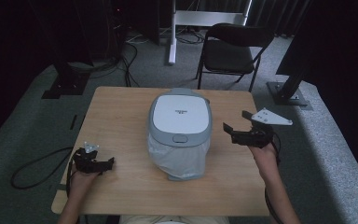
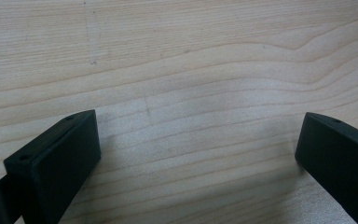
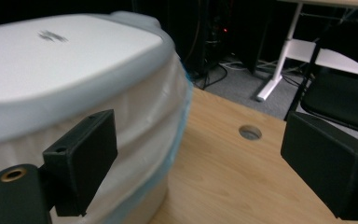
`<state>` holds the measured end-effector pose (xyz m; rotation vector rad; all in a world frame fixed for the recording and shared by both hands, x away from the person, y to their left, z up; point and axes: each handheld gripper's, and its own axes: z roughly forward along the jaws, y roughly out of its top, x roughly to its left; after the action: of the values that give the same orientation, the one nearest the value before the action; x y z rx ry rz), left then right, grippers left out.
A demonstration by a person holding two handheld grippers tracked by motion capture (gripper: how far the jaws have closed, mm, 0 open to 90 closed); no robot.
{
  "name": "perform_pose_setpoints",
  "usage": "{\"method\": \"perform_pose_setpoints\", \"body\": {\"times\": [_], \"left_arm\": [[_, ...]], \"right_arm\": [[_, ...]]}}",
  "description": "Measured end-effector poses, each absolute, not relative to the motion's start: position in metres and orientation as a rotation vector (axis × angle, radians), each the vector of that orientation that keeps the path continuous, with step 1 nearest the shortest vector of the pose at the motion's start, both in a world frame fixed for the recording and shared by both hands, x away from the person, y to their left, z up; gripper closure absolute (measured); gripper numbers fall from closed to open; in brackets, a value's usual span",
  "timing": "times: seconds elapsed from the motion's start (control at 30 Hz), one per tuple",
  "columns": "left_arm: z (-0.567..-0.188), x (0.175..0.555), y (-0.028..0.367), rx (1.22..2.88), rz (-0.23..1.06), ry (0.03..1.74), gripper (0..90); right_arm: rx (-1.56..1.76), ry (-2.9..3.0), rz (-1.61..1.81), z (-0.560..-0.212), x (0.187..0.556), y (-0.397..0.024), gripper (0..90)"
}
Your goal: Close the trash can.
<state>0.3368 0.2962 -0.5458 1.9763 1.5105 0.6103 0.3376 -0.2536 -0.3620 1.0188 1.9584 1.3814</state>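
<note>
- My left gripper sits low at the near left of the table, jaws spread wide with only bare wood between them. I'd leave it parked there, well clear of the work.
- The bin stands mid-table, white lid down, liner bag bulging out below the grey rim.
- My right gripper hangs just beside the bin's right side, jaws wide and holding nothing, one jaw close to the bag.
- I judge the lid is the goal: I'd come in level, stay above the loose plastic, and avoid shoving the bin.
- Beyond the table stands a black chair.
</note>
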Motion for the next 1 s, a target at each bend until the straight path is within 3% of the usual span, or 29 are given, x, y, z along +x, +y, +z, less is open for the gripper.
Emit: {"method": "perform_pose_setpoints", "body": {"times": [1.0], "left_arm": [[-0.546,0.337,0.296,1.976,0.609,1.511,0.0]], "right_arm": [[1.304,1.96,1.265,-0.47,0.329,-0.3,10.1]]}}
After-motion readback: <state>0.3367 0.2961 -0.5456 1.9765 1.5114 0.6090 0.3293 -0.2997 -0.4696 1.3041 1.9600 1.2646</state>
